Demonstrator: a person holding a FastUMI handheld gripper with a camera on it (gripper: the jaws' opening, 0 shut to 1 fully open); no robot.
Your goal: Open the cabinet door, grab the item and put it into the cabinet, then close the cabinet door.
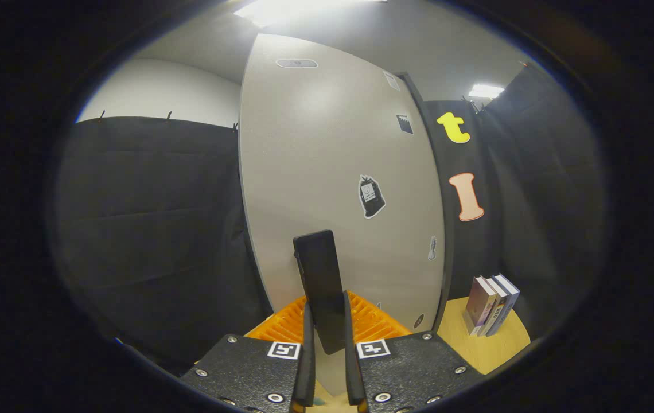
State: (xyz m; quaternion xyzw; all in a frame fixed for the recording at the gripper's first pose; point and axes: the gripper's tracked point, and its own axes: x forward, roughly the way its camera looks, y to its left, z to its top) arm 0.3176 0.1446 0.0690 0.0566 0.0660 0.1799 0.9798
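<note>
My gripper (328, 324) is shut on a flat black rectangular item (320, 275). The item stands upright between the two fingers and sticks out well above them. Straight ahead, close behind it, rises the cabinet's tall grey panel (327, 149), which carries a few small stickers. A dark edge strip (439, 229) runs down the panel's right side. From here I cannot tell whether this panel is the door swung open or a shut front.
An orange ridged rack (370, 321) lies just beyond the fingers at the foot of the grey panel. On the wooden tabletop (493, 350), three books (490, 304) stand upright to the right of the cabinet. Black cloth walls close in the left and right.
</note>
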